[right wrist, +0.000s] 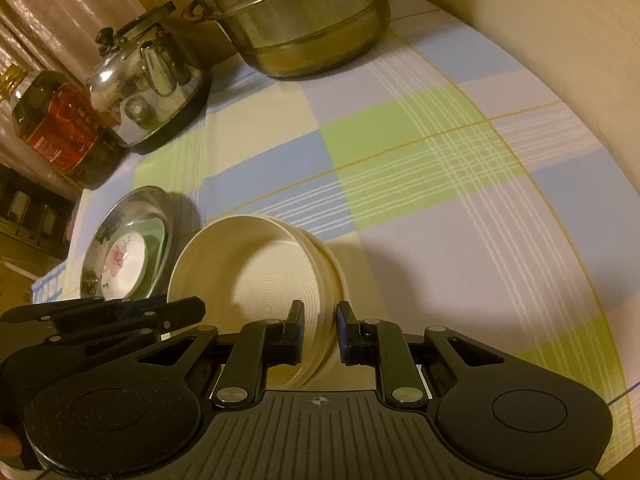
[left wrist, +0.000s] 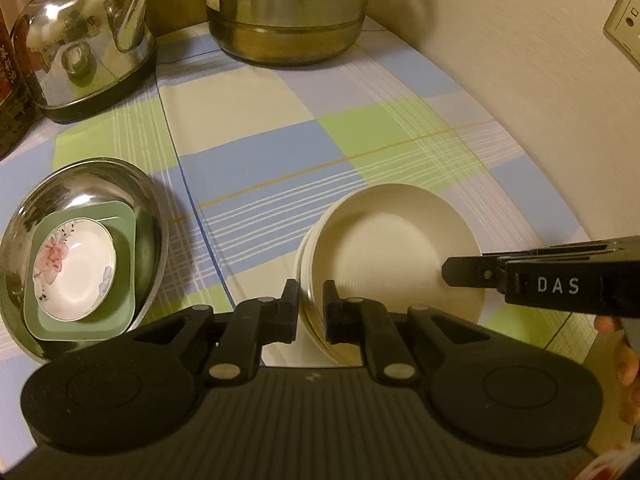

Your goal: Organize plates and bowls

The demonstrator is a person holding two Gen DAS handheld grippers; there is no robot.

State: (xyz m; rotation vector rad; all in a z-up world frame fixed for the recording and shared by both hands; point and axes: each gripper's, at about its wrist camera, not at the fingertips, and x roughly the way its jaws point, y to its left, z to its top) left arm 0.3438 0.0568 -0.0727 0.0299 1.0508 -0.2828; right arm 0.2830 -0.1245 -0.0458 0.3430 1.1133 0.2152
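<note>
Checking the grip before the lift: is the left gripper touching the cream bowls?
Touching. In the left wrist view the left gripper has its fingers closed on the rim of the cream bowls, no gap showing.

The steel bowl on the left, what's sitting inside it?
Inside the shiny steel bowl lies a green square plate, with a small white floral dish on top. Anything beneath the plate is hidden.

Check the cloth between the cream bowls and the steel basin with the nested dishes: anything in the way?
Nothing visible. The cream bowls, gripped by the left gripper and right gripper, sit right of the steel basin; only bare checked tablecloth lies between. The kettle stands farther back.
</note>
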